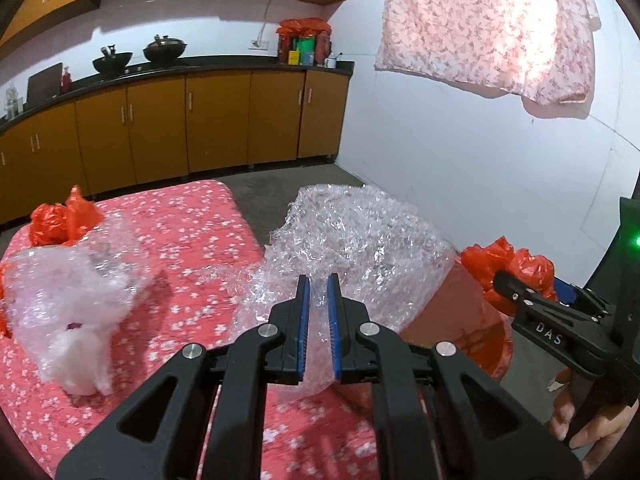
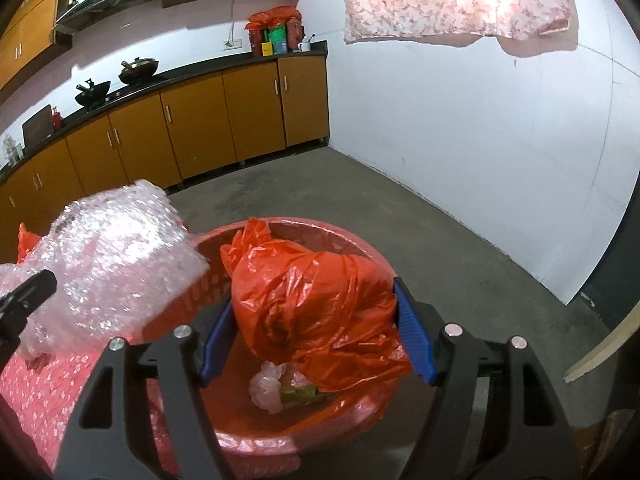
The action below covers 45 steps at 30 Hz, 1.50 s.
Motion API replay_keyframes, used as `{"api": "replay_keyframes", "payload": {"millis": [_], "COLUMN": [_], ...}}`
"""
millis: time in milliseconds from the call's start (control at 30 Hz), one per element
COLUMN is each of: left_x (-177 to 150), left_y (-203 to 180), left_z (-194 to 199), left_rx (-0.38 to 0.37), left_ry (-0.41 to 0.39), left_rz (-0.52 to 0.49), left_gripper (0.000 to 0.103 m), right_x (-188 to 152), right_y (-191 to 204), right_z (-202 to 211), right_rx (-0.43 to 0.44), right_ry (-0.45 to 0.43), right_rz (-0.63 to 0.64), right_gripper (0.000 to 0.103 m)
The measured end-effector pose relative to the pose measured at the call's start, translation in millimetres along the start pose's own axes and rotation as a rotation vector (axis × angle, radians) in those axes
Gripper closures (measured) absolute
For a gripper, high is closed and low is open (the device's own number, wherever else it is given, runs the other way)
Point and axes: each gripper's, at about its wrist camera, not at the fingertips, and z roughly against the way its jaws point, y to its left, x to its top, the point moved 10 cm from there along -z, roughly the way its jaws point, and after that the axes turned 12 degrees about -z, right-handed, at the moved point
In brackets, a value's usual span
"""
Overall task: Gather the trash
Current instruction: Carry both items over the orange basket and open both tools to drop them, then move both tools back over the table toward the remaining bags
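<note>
Floor-standing red basin holds scraps; left fingers clamp bubble wrap, right fingers red bag.

The only legible lettering was "DAS", printed in pale capitals on the black body of the right gripper, behind its jaws. Nothing else could be read.

Left claw nearly closed, pinching; right claw spread wide, gripping.
</note>
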Motion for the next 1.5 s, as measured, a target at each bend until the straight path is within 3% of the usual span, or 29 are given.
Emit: {"api": "replay_keyframes", "payload": {"millis": [367,533,567,633,667,700,933,1167,1500], "left_x": [2,-3,-4,-6,-6,-6,-14,-37,-95], "left_y": [-27,-13,-10,-3,1,6,37,93,215], "left_z": [-28,-28,-28,-24,-22,-16,18,63,141], "left_rx": [-0.047,-0.039,-0.036,-0.022,-0.009,0.006,0.068,0.161,0.444], "left_ry": [0.029,0.052,0.059,0.061,0.055,0.043,0.011,-0.003,0.005], "left_rz": [-0.016,0.015,0.012,0.015,0.013,0.008,-0.009,0.035,0.102], "left_gripper": [0.094,0.093,0.09,0.076,0.063,0.059,0.053,0.048,0.04], "right_x": [10,4,4,1,0,-2,-4,-18,-62], "right_y": [-10,0,1,6,7,9,28,95,226], "right_z": [-18,-25,-25,-23,-23,-21,-1,27,66], "right_rx": [0.02,0.066,0.068,0.074,0.075,0.076,0.083,0.193,0.411], "right_ry": [0.013,0.04,0.037,0.04,0.041,0.039,0.015,0.005,0.061], "right_rz": [-0.047,-0.056,-0.053,-0.047,-0.045,-0.041,0.019,0.096,0.197], "right_gripper": [0.033,0.019,0.018,0.017,0.017,0.016,0.016,0.016,0.024]}}
